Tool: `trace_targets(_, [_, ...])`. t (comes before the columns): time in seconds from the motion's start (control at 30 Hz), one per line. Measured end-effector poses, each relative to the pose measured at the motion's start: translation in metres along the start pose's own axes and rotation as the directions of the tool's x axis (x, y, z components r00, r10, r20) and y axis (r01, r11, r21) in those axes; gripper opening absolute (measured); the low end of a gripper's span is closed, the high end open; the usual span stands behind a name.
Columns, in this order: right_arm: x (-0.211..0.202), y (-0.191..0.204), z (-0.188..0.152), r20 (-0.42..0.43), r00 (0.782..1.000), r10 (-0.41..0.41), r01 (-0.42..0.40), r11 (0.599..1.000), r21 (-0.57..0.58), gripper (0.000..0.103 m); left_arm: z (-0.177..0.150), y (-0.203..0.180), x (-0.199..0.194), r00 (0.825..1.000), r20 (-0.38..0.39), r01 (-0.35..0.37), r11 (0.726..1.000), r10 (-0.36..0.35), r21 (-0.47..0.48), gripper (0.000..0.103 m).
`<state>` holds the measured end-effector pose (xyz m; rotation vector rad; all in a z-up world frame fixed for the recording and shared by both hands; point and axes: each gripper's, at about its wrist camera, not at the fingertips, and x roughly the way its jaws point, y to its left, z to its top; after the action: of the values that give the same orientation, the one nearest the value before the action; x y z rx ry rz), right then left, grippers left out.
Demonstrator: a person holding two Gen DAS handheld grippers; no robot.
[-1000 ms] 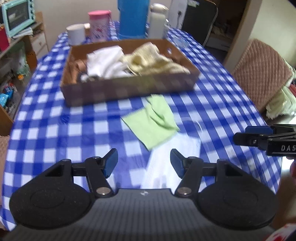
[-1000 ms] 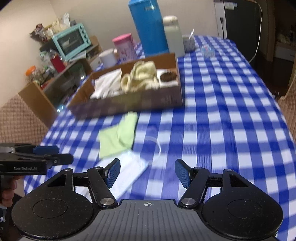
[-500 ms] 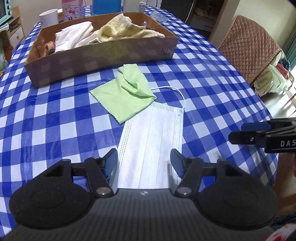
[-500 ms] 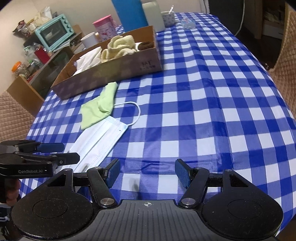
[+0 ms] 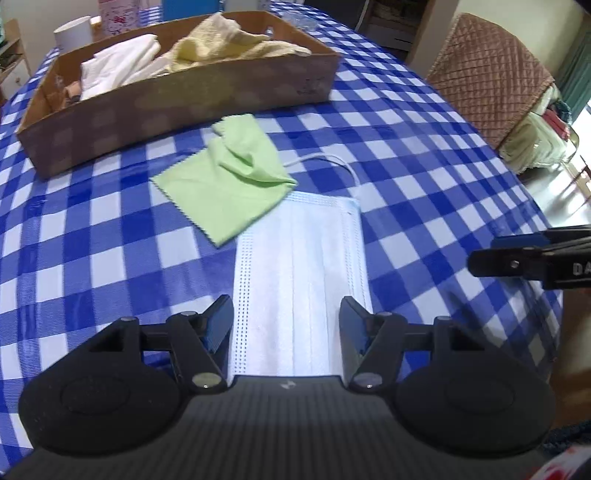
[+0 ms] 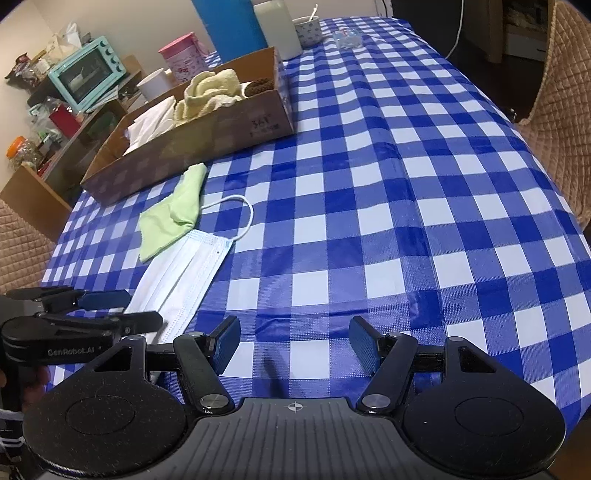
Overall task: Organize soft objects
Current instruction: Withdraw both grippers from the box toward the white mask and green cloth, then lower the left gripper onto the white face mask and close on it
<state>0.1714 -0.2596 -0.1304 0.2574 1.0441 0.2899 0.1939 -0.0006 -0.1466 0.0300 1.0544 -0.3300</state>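
Observation:
A pale blue face mask (image 5: pixel 301 273) lies flat on the blue checked tablecloth, its ear loop (image 5: pixel 332 162) curling away. My left gripper (image 5: pixel 286 321) is open, its fingers on either side of the mask's near end, just above it. A green cloth (image 5: pixel 229 177) lies crumpled beyond the mask, overlapping its far corner. A cardboard box (image 5: pixel 177 88) behind holds a white cloth (image 5: pixel 118 62) and a yellow towel (image 5: pixel 229 44). My right gripper (image 6: pixel 293 341) is open and empty over bare tablecloth, right of the mask (image 6: pixel 181 273). The left gripper also shows in the right wrist view (image 6: pixel 122 308).
A white mug (image 5: pixel 72 35), a pink canister (image 6: pixel 184 55), a blue jug (image 6: pixel 232 24) and a white jug (image 6: pixel 279 27) stand behind the box. Quilted chairs (image 5: pixel 491 77) stand beside the table. A teal toaster oven (image 6: pixel 88 74) sits on a shelf at left. The table edge is close below both grippers.
Both grippers have dropped lower and closer to the table. The left one has come forward over the mask's near end. Both stay open.

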Motion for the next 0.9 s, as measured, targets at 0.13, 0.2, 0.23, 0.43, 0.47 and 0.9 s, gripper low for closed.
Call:
trace_targets(0.13, [0.000,-0.001,-0.001,0.000,1.000,-0.004,0.004,1.000,0.005,0.065,0.001,-0.009,0.003,1.000,-0.011,-0.006,1.000,0.006,0.022,0.069])
trace_targets(0.2, [-0.001,-0.001,-0.001,0.001,1.000,-0.005,0.005,1.000,0.006,0.065,0.002,-0.011,0.005,1.000,-0.018,-0.007,1.000,0.007,0.011,0.074])
trace_targets(0.23, [-0.001,-0.002,-0.001,0.001,1.000,-0.007,0.007,1.000,0.007,0.065,0.003,-0.013,0.007,1.000,-0.022,-0.012,1.000,0.012,0.013,0.077])
trace_targets(0.43, [-0.001,-0.004,-0.004,-0.005,1.000,-0.017,0.017,1.000,0.011,0.065,0.002,-0.031,0.014,0.997,-0.030,-0.074,0.993,0.077,0.095,0.082])
trace_targets(0.47, [-0.001,-0.004,-0.005,-0.005,1.000,-0.019,0.019,1.000,0.012,0.065,0.002,-0.033,0.015,0.996,-0.028,-0.081,0.991,0.084,0.107,0.082])
trace_targets(0.9, [-0.005,-0.004,-0.010,-0.004,0.999,-0.033,0.033,0.999,0.010,0.065,-0.007,-0.043,0.002,0.999,0.012,-0.054,0.981,0.053,0.185,0.005])
